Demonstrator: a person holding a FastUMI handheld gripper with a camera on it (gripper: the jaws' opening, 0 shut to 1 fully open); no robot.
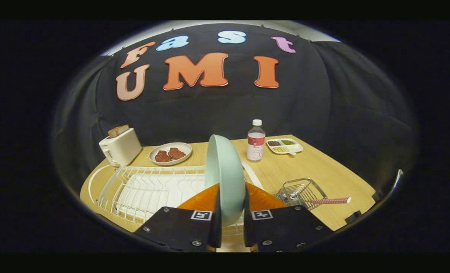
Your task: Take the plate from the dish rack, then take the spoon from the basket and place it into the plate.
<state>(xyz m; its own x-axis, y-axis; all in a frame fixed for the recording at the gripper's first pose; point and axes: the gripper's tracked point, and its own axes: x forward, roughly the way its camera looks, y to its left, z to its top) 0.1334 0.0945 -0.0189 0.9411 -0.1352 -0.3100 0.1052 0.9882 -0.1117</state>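
1. Clamping the pale plate (225, 178) on edge between the jaws, over the dish rack (153, 189).
2. Step in hand: lifting plate clear.
3. Next: setting it on the table (323, 170), then fetching the spoon (329, 200) from the basket (300, 192), right of the jaws.

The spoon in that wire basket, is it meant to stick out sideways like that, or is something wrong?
Slightly askew, not damaged: the spoon lies tilted, its handle poking past the basket rim. Nothing looks spilled. The gripper is shut on the plate, held on edge over the dish rack.
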